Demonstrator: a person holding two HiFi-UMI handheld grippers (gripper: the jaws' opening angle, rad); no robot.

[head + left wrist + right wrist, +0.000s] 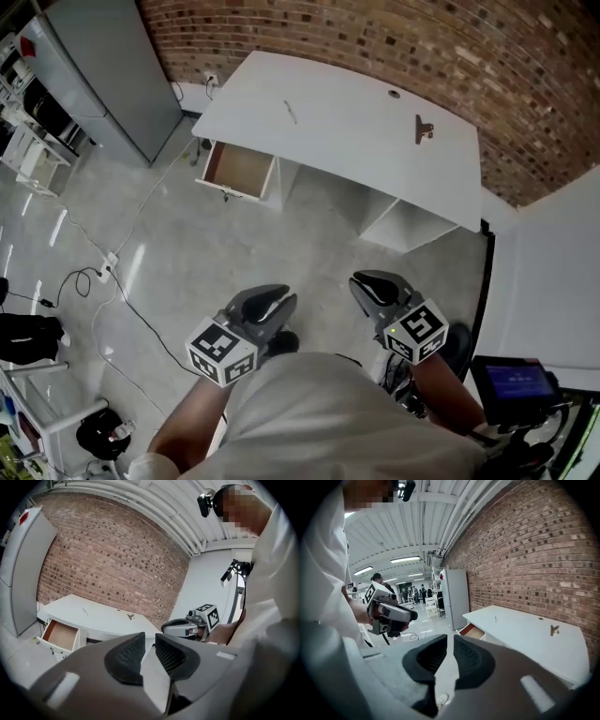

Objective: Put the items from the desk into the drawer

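Person (309, 412) in a pale top stands on a grey floor (309, 244), well back from a white desk (356, 131) set against a brick wall (375, 37), with a gripper in each hand. The left gripper (272, 300) and the right gripper (370, 284) are held out side by side at waist height, both aimed toward the desk and slightly downward.

In the left gripper view, its ribbed dark pads stand a narrow gap apart with nothing between them; only desk and floor show through the slit. The right gripper view shows the same: jaws slightly parted and empty.

Two items lie on the desk top, well apart from each other. A dark clip (424, 129) sits toward the right end, and a thin stick (291, 112), too small to identify, lies toward the left. Neither gripper is near them.

The drawer (239, 167) at the desk's left end is pulled out, its brown bottom bare as far as the head view shows.

A tall grey cabinet (103, 75) stands to the left of the desk, and a cable (122, 300) trails across the floor below it. A small lit screen (514, 380) sits at the person's right.
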